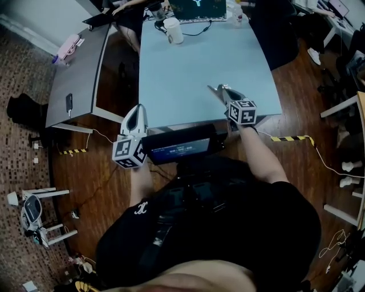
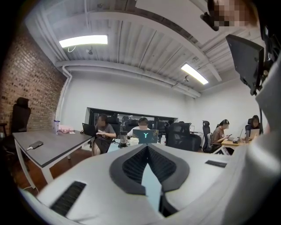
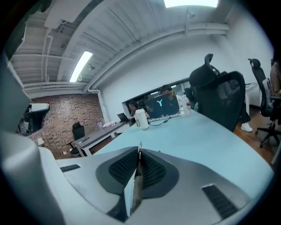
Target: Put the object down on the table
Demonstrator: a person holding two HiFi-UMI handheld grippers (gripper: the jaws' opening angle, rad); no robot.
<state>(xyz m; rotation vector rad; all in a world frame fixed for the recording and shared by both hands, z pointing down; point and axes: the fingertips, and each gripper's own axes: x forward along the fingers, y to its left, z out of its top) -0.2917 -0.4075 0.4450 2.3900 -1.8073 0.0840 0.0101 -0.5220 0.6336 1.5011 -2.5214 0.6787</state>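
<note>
My right gripper (image 1: 224, 91) hovers over the near right corner of the light blue table (image 1: 194, 68). In the right gripper view this gripper (image 3: 139, 154) is shut on a thin flat metal object (image 3: 134, 189), whose small tip pokes out past the pads. The object (image 1: 215, 90) shows as a sliver at the jaw tips in the head view. My left gripper (image 1: 138, 108) sits at the table's near left corner. Its jaws (image 2: 147, 148) meet at the tips with nothing between them.
A white cup (image 1: 173, 29) and an open laptop (image 1: 199, 8) stand at the table's far end, where people sit. A grey table (image 1: 77, 74) with a phone (image 1: 69, 102) is to the left. A black chair (image 3: 219, 96) stands at the right side.
</note>
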